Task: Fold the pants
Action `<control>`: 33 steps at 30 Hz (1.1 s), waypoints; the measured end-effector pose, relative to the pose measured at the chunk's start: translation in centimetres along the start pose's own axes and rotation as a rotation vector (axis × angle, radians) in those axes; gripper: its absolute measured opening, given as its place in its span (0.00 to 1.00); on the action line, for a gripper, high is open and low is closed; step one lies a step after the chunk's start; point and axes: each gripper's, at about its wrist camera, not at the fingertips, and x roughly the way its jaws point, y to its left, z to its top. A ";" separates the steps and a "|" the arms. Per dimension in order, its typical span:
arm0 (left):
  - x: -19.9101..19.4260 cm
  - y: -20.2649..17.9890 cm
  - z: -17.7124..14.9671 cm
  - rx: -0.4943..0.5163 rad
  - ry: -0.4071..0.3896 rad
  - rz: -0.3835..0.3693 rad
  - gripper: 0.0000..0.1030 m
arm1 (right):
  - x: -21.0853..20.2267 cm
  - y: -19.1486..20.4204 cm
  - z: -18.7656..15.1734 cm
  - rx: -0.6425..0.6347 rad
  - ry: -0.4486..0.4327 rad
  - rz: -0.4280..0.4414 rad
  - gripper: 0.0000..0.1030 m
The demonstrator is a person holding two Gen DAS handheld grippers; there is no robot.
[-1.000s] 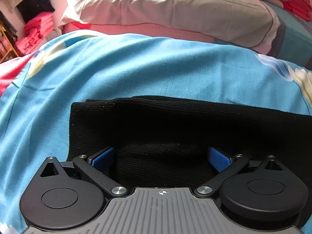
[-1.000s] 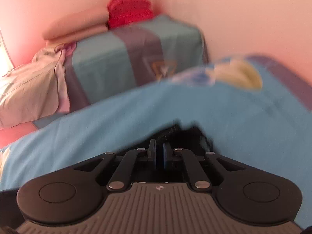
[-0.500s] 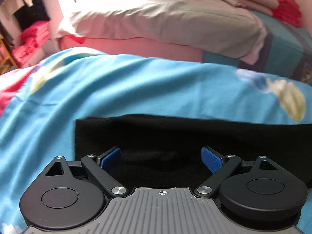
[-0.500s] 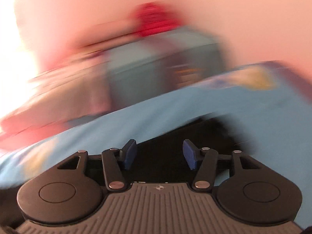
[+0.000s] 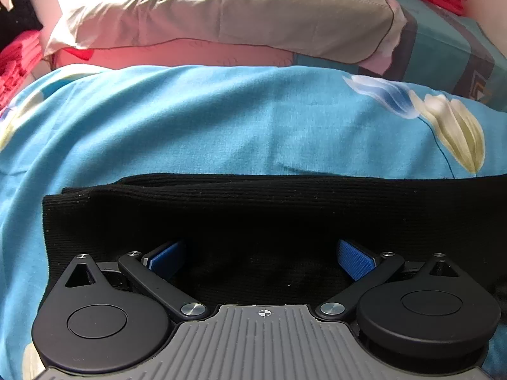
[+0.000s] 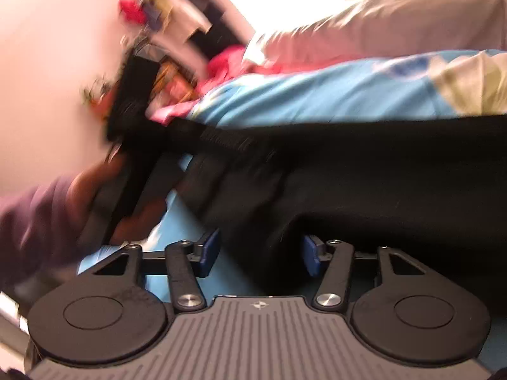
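Lying: pants (image 5: 269, 212), black ribbed knit, stretched across the blue sheet (image 5: 206, 126), layered edges at the left end
Left gripper (image 5: 259, 258): jaws spread wide, low over the near edge of the pants, blue pads (image 5: 355, 259) either side of the cloth, gripping nothing
Right gripper (image 6: 259, 253): jaws apart too, pants edge between them, view blurred
Pillow (image 5: 221, 19): beige, beyond the sheet
Hand (image 6: 95, 186): left of the right view, around the other tool's handle
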 end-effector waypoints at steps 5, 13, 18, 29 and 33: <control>0.1 0.2 0.1 0.011 -0.004 -0.012 1.00 | 2.4 -2.3 -0.9 0.180 0.230 0.326 0.68; 0.2 0.0 0.0 0.017 -0.009 -0.002 1.00 | 3.0 -3.3 -0.3 0.181 0.083 0.225 0.53; 0.3 0.1 0.1 0.022 -0.010 -0.004 1.00 | 3.7 0.2 -1.1 -0.060 0.201 0.220 0.48; 0.6 -0.1 -0.1 0.013 -0.031 0.018 1.00 | -3.6 0.3 -1.3 -0.006 0.142 0.076 0.38; 0.6 -0.4 -0.3 0.022 -0.039 0.031 1.00 | -7.1 -4.0 -2.1 0.174 -0.115 -0.060 0.39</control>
